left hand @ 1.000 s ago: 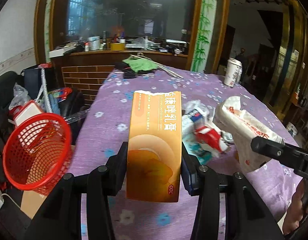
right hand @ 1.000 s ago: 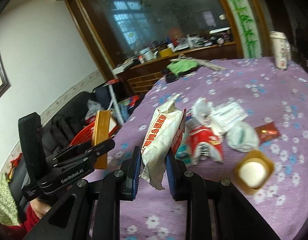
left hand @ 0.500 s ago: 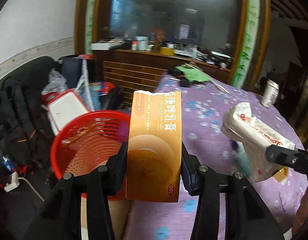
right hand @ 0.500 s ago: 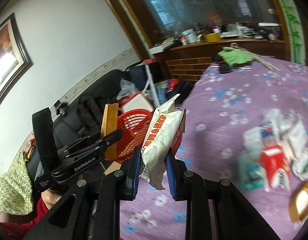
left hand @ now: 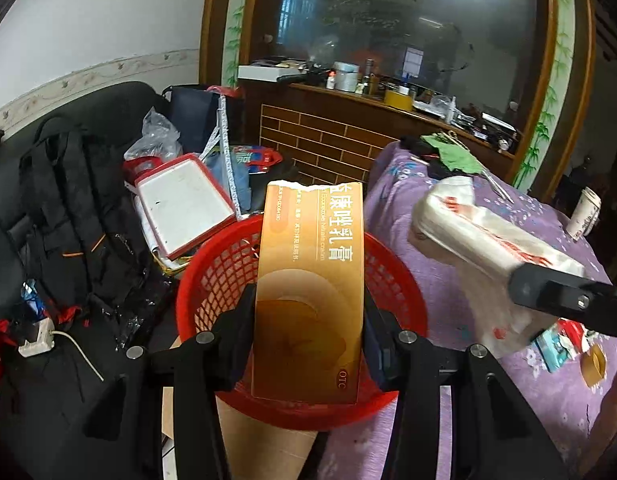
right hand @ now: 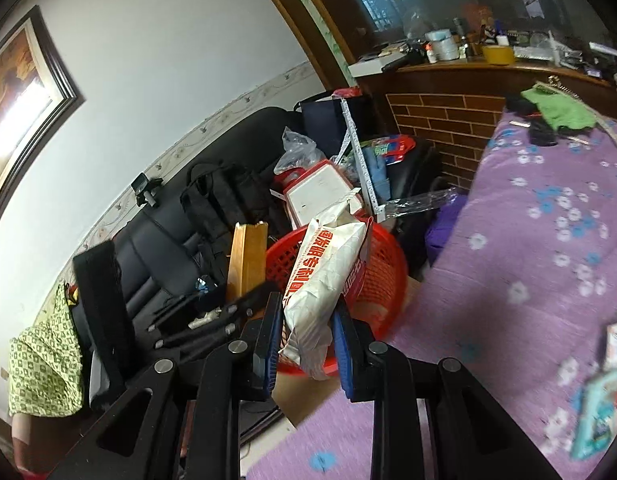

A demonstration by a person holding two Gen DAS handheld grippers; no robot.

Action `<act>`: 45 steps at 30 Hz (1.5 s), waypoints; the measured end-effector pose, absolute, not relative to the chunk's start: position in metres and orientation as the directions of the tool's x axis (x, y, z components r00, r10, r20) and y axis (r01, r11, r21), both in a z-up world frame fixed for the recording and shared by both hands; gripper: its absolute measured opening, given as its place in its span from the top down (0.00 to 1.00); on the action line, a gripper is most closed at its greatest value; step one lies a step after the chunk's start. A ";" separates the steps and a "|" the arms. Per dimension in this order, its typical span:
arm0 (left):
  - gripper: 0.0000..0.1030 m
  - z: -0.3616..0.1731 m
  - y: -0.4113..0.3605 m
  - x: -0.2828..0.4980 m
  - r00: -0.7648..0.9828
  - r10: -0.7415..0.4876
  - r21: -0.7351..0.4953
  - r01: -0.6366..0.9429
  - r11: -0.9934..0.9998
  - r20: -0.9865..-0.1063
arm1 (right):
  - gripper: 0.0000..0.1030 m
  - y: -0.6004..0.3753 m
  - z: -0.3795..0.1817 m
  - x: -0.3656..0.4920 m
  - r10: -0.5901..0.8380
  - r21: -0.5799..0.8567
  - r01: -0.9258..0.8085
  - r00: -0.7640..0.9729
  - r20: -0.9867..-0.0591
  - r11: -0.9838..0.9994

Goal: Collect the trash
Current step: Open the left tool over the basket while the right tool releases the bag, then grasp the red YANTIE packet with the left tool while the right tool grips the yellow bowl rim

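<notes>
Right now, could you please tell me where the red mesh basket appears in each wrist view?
Left wrist view: the red mesh basket sits at lower centre, directly behind the orange medicine box.
Right wrist view: the basket is at centre, behind the white snack bag.
Shared landmark: the red-rimmed white tray just beyond the basket.

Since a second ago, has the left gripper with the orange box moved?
Yes. The left gripper, shut on the orange box, has swung off the purple table to the red basket, which now sits directly behind the box.
</notes>
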State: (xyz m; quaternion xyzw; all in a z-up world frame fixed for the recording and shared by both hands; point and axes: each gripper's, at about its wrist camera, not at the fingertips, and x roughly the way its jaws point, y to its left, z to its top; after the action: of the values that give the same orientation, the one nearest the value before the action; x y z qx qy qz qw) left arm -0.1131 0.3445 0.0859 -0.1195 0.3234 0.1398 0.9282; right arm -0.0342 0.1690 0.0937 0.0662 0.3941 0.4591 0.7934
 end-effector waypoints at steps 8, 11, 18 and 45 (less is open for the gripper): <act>0.36 0.086 0.354 -0.116 0.759 0.168 -0.159 -0.337 0.928 -0.629 | 0.54 0.180 0.081 -0.021 0.778 0.484 -0.653 0.274 -0.565 0.582; 0.36 0.088 0.345 -0.122 0.768 0.160 -0.163 -0.326 0.931 -0.620 | 0.54 0.160 0.085 -0.027 0.776 0.479 -0.646 0.303 -0.553 0.594; 0.30 0.095 0.297 -0.127 0.798 0.071 -0.192 -0.229 0.954 -0.599 | 0.48 0.095 0.084 -0.054 0.741 0.439 -0.620 0.387 -0.549 0.650; 0.30 0.057 0.066 -0.085 0.653 -0.199 -0.093 0.194 0.977 -0.730 | 0.49 -0.204 0.050 -0.096 0.412 0.443 -0.153 0.707 -0.575 0.883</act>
State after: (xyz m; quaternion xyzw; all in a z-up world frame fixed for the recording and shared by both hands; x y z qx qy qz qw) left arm -0.0852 0.0665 0.0568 -0.0031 0.4020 -0.1082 0.9092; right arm -0.0963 -0.2035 0.0502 0.1846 0.3496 0.1561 0.9052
